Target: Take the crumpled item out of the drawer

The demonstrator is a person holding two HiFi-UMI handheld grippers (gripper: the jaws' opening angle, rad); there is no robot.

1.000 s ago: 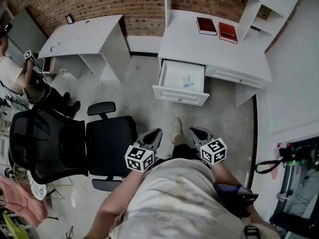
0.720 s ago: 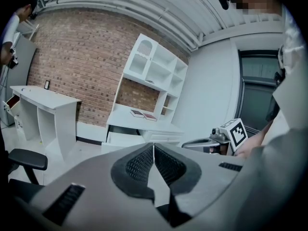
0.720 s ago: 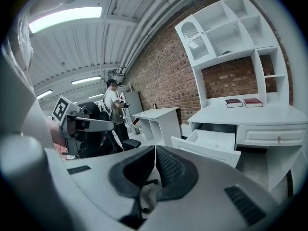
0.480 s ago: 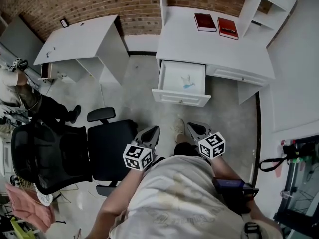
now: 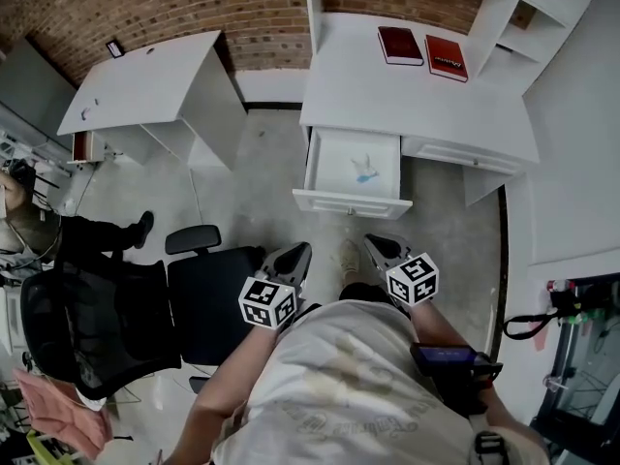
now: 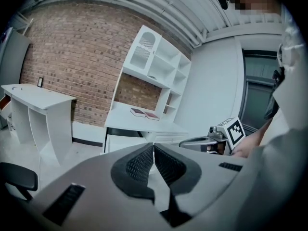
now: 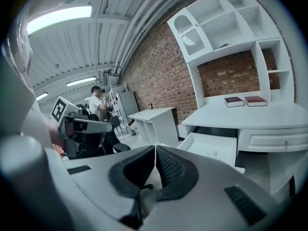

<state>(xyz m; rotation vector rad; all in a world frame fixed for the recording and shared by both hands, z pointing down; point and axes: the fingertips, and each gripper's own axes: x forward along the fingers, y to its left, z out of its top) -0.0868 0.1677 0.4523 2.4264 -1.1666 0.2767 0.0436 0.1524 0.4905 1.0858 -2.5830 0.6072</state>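
Note:
A white drawer (image 5: 353, 201) stands pulled out of the white desk (image 5: 417, 95). On its floor lies a small crumpled item (image 5: 365, 170), pale with a blue patch. Both grippers hang low by my body, well short of the drawer. My left gripper (image 5: 294, 258) is shut with nothing in it; its pads (image 6: 144, 162) meet at the tips. My right gripper (image 5: 380, 250) is also shut and empty, with the pads (image 7: 166, 167) touching. The open drawer (image 7: 211, 150) shows in the right gripper view, ahead and to the right.
Two red books (image 5: 424, 51) lie on the desk under white shelves (image 5: 504, 8). A black office chair (image 5: 136, 298) stands left of me. A second white desk (image 5: 145, 90) is at the far left, and a person (image 7: 96, 107) works beyond it.
I have stepped a little nearer the desk; the drawer sits more directly ahead. Both grippers kept their place and stayed shut.

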